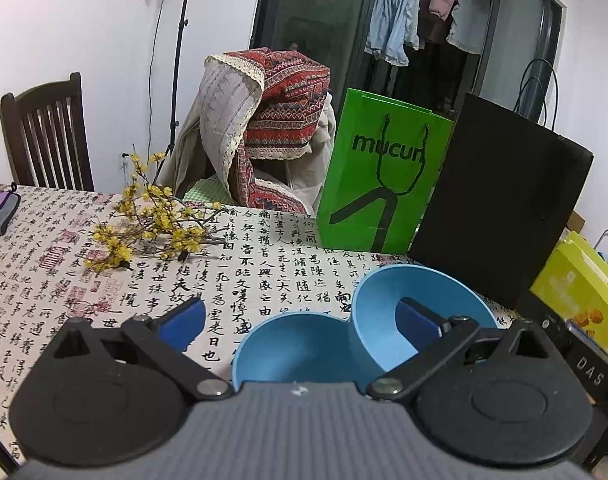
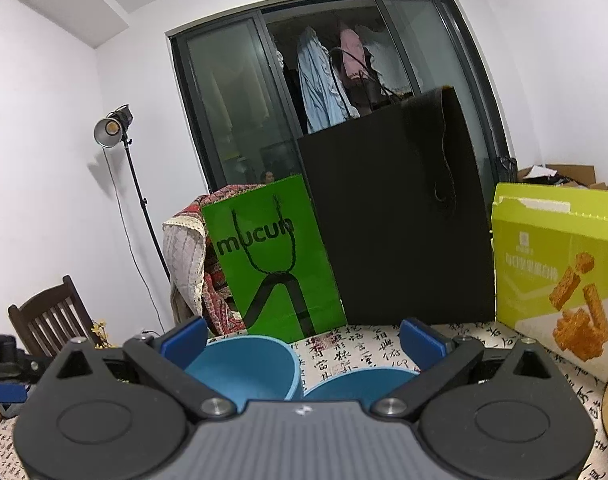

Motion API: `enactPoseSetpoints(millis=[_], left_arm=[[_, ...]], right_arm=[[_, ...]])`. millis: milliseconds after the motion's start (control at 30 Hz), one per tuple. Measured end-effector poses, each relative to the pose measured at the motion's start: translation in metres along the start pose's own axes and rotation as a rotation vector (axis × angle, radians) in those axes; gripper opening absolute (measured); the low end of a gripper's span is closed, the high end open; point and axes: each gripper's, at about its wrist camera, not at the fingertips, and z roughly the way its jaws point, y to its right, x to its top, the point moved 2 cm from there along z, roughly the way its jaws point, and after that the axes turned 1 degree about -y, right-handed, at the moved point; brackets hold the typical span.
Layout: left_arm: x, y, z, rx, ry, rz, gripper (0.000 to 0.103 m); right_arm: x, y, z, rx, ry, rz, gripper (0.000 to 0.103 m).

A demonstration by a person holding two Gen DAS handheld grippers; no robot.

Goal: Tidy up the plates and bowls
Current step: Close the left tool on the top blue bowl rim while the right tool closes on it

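Left gripper (image 1: 300, 316): fingers spread wide, nothing between them. Its right blue finger pad (image 1: 418, 317) sits in front of the tilted blue bowl (image 1: 380, 304); contact cannot be told. That bowl leans on its side, mouth facing the camera, resting against the rim of the near blue bowl (image 1: 292, 348), which stands upright on the table (image 1: 44, 280). Both bowls lie toward the right end of the table, just before the green paper bag (image 1: 384, 184) and the black bag (image 1: 500, 204).

Right gripper (image 2: 303, 340): fingers also apart, empty. In the right wrist view the left bowl (image 2: 248, 364) stands beside its left finger pad, and the right bowl (image 2: 360, 384) sits low between the fingers, near the camera body.

Other items: a yellow flower sprig (image 1: 156, 220) lying on the calligraphy-print cloth, a yellow-green box (image 2: 560, 276) at the right edge, a wooden chair (image 1: 44, 132) at the far left.
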Motion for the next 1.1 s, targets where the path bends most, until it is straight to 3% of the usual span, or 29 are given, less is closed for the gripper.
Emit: enactPoseSetpoints(millis=[400,700,800,933,1100], left_arm=[[0.001,0.014,0.023,0.017,-0.007,0.006,0.103],[-0.004,0.019,0.037,0.021,-0.008,0.006,0.103],[-0.007,0.023,0.041,0.019,-0.008,0.02,0.099],[-0.011,0.03,0.051,-0.002,-0.015,0.032,0.086],[-0.018,0.037,0.065,-0.02,-0.044,0.027,0.075]], right_arm=[[-0.007,0.002,0.015,-0.002,-0.068,0.019,0.092],[-0.014,-0.002,0.022,-0.023,-0.11,0.017,0.074],[-0.017,-0.002,0.026,-0.027,-0.125,0.02,0.071],[-0.02,0.0,0.031,-0.033,-0.139,0.035,0.067],[-0.027,-0.002,0.04,-0.035,-0.168,0.042,0.057]])
